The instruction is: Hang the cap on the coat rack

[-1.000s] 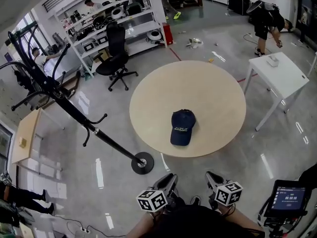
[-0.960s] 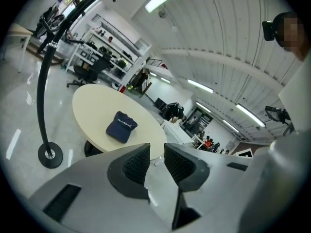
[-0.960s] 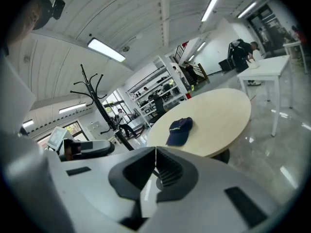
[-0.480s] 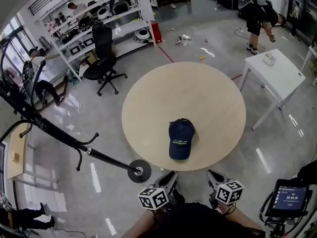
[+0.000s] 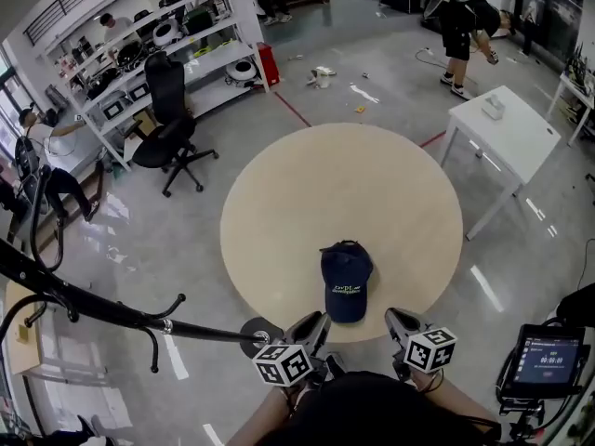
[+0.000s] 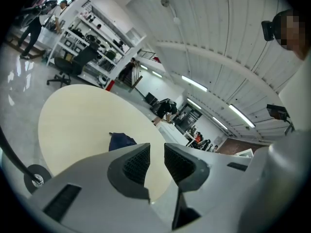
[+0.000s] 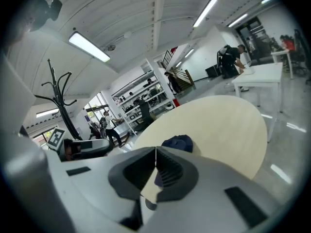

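Observation:
A dark blue cap (image 5: 346, 282) lies near the front edge of the round beige table (image 5: 297, 184); it also shows in the left gripper view (image 6: 121, 141) and the right gripper view (image 7: 177, 142). The black coat rack (image 5: 93, 307) stands on the floor at the left, its round base (image 5: 257, 331) beside the table edge. My left gripper (image 5: 311, 328) hovers just short of the table, jaws slightly apart and empty (image 6: 156, 152). My right gripper (image 5: 402, 323) is level with it, to the cap's right, jaws shut on nothing (image 7: 155, 154).
A white rectangular table (image 5: 511, 137) stands at the right. A black office chair (image 5: 167, 124) and white shelving (image 5: 158, 35) are at the back left, with people near them. A tablet on a stand (image 5: 544, 356) is at the lower right.
Both grippers have come forward to the table; the cap and table edge now sit much closer to them, and the rack's base lies right beside the left gripper. The jaws look unchanged.

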